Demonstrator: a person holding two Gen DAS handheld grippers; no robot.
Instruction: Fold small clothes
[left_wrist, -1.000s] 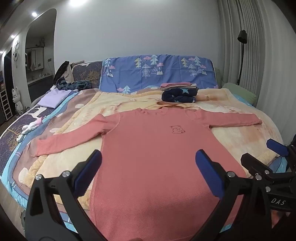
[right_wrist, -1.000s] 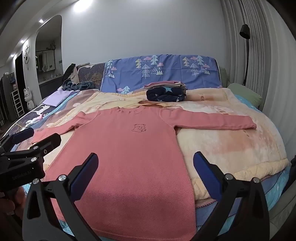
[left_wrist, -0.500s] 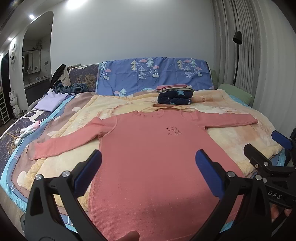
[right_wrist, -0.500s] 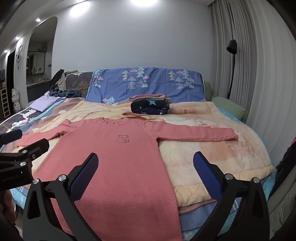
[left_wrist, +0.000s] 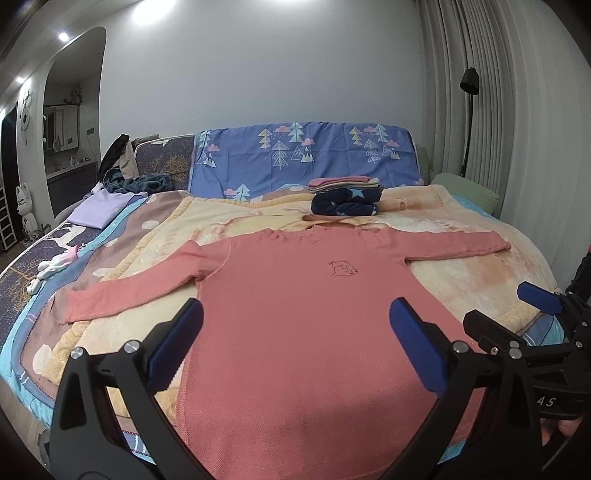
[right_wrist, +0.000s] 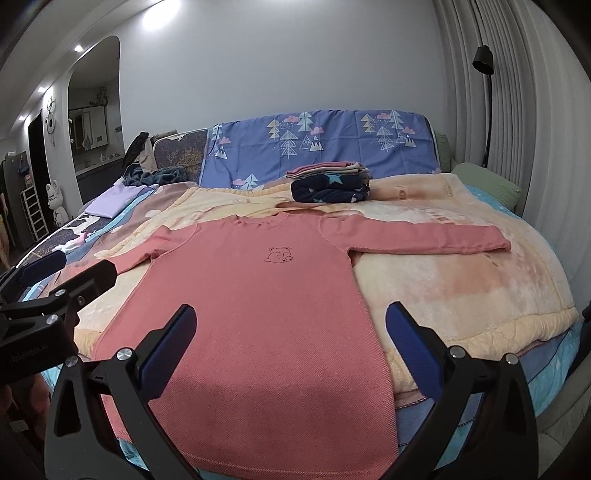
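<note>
The pink long-sleeved shirt lies flat, front up, on the peach blanket that covers the bed, its little bear print facing me, both sleeves stretched out to the sides and the hem hanging towards the bed's near edge. I hold my left gripper above the lower body of the shirt, jaws spread wide and holding nothing. My right gripper hovers over the shirt's right side near the hem, equally wide apart and empty.

I judge that folding has not begun, so a sleeve comes first. To do it well I should take a sleeve near its cuff, pinching only the sleeve and not the fluffy blanket under it, then carry it across the chest so it lies straight. The knit looks soft and will probably drag, so lifting it clear seems better than sliding. The side folds should run parallel to the seams.

Beyond the collar a stack of folded clothes sits by the blue tree-print headboard cover, well apart from the shirt. A lilac garment lies far left.
</note>
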